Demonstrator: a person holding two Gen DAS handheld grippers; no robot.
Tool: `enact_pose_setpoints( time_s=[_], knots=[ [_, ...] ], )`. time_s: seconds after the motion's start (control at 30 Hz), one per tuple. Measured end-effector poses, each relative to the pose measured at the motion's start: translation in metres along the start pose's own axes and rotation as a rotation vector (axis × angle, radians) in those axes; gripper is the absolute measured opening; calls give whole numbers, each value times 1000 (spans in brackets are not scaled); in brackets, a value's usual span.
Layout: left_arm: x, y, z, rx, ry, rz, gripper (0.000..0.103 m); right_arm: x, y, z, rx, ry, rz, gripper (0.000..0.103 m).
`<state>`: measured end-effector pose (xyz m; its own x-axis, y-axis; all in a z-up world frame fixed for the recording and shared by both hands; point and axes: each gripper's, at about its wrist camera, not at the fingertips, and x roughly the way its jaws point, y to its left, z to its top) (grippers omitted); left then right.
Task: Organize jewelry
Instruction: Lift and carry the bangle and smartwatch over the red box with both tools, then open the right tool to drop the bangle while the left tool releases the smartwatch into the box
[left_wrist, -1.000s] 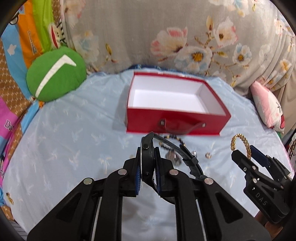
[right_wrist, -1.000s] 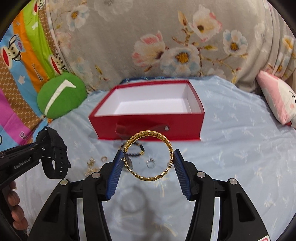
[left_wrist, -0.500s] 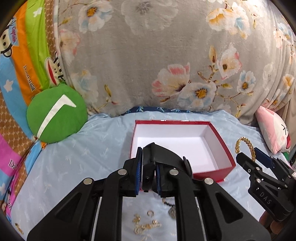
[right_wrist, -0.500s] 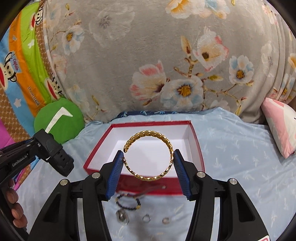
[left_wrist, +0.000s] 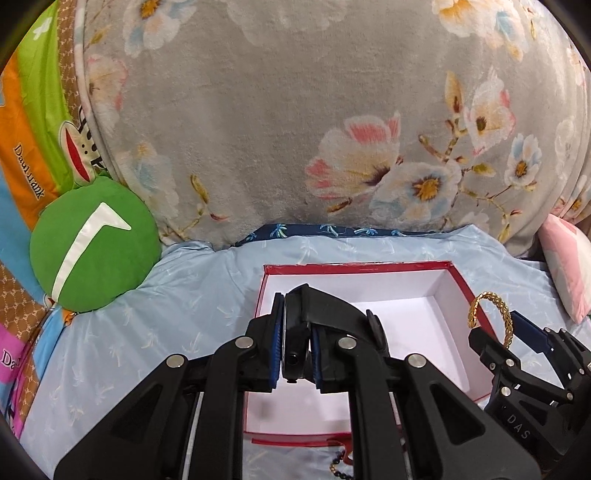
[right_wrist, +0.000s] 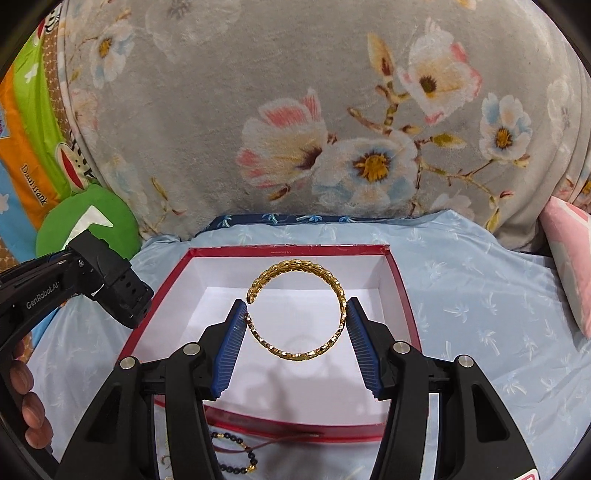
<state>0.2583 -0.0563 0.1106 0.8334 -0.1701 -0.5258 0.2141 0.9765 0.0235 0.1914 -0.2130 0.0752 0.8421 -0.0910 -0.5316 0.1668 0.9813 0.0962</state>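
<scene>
Both loads hang over the red box (right_wrist: 400, 306) on the bed, right gripper (right_wrist: 295, 325) jaws pinching the gold bangle (right_wrist: 297, 310), left gripper (left_wrist: 295, 350) jaws clamping the black watch (left_wrist: 295, 332); next, lower and release.

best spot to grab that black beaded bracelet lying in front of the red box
Take the black beaded bracelet from straight above, jaws straddling one side of the loop across its thin bead strand. It lies flat on the light blue sheet near the red cardboard box, so a side approach finds nothing to pinch.
</scene>
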Motion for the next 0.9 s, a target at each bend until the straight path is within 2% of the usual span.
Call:
enact_pose_setpoints(
  time_s=[0.5, 0.53, 0.6, 0.67, 0.73, 0.8, 0.9],
  knots=[
    [66, -14, -15, 13, 101, -8, 13, 54, -12, -10, 11, 64, -29, 55],
    [71, -15, -16, 13, 115, -18, 16, 57, -12, -11, 6, 69, -30, 55],
    [81, -16, -19, 15, 150, -20, 29, 61, -11, -13, -1, 62, -45, 67],
    [85, -16, -22, 16, 156, -15, 48, 60, -13, -15, 7, 47, -56, 70],
    [86, -15, -25, 20, 155, -11, 54, 59, -15, -15, 16, 43, -55, 71],
    [85, -12, -27, 10, 160, -10, 55, 54, -18, -14, 26, 37, -53, 71],
    [80, -9, -25, 0, 151, -7, 73, 39, -20, -14, 31, 7, -56, 75]
  ],
)
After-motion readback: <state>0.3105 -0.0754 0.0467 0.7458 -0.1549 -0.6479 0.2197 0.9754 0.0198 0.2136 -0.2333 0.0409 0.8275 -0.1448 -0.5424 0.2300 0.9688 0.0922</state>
